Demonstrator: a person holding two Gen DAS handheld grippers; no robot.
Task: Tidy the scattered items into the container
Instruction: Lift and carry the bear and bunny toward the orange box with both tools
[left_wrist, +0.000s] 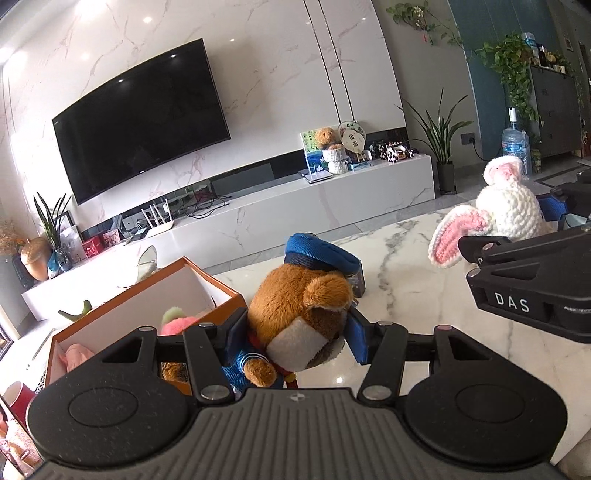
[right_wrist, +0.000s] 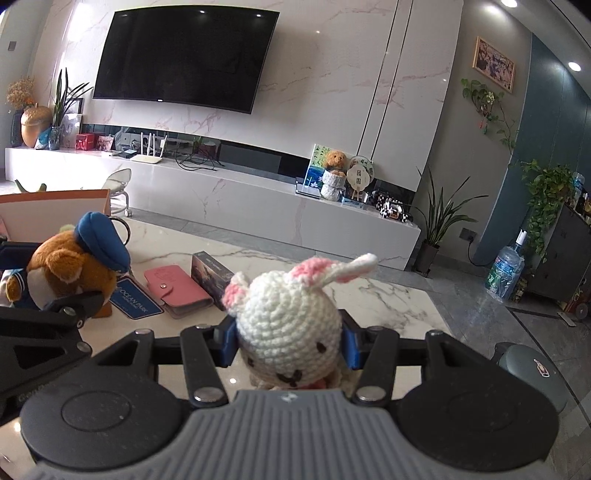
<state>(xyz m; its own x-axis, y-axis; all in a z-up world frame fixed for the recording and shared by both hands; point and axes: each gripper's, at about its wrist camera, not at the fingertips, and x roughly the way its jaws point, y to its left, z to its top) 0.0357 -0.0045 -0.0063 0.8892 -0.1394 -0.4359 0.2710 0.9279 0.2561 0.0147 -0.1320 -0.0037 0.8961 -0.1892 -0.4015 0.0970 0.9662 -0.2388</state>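
Note:
My left gripper (left_wrist: 295, 336) is shut on a brown plush bear (left_wrist: 295, 314) with a blue cap and sailor suit, held above the marble table just right of the orange box (left_wrist: 221, 291). The box holds a pink and green plush (left_wrist: 177, 321) and a pink cloth. My right gripper (right_wrist: 290, 345) is shut on a white crochet bunny (right_wrist: 288, 321) with pink ears, held above the table. The bunny also shows in the left wrist view (left_wrist: 506, 210), and the bear in the right wrist view (right_wrist: 70, 273).
On the marble table (right_wrist: 369, 295) lie a pink card wallet (right_wrist: 177, 288), a dark small box (right_wrist: 210, 275) and a blue Ocean Park tag (right_wrist: 136, 299). A red cup (left_wrist: 18, 400) stands left of the orange box. A TV console runs along the far wall.

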